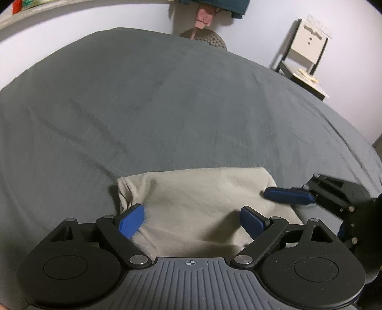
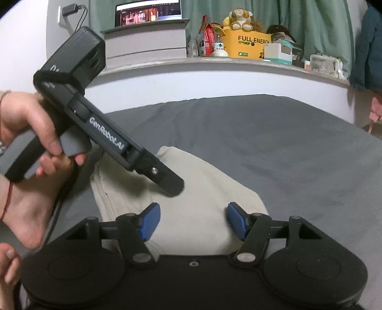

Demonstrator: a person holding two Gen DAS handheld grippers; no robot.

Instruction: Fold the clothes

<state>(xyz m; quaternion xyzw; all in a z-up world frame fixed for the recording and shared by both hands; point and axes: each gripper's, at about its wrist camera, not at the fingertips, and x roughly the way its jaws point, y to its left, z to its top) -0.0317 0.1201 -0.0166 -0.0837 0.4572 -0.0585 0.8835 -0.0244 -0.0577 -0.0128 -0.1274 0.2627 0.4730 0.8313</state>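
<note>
A folded beige garment point(image 1: 198, 198) lies on the grey bed sheet point(image 1: 167, 107); it also shows in the right wrist view point(image 2: 203, 205). My left gripper point(image 1: 192, 220) is open, its blue fingers spread just above the garment's near edge. My right gripper point(image 2: 192, 220) is open too, spread over the garment's near corner. In the left wrist view the right gripper's fingers point(image 1: 286, 195) come in from the right at the garment's right edge. In the right wrist view the left gripper's black body point(image 2: 107, 133), held by a hand point(image 2: 35, 124), crosses over the garment's left part.
A ledge point(image 2: 214, 64) behind the bed carries a laptop point(image 2: 148, 14), a yellow box point(image 2: 248, 45), a plush toy and clutter. A dark chair point(image 1: 303, 62) stands by the wall at the far right of the bed. Green curtains hang behind.
</note>
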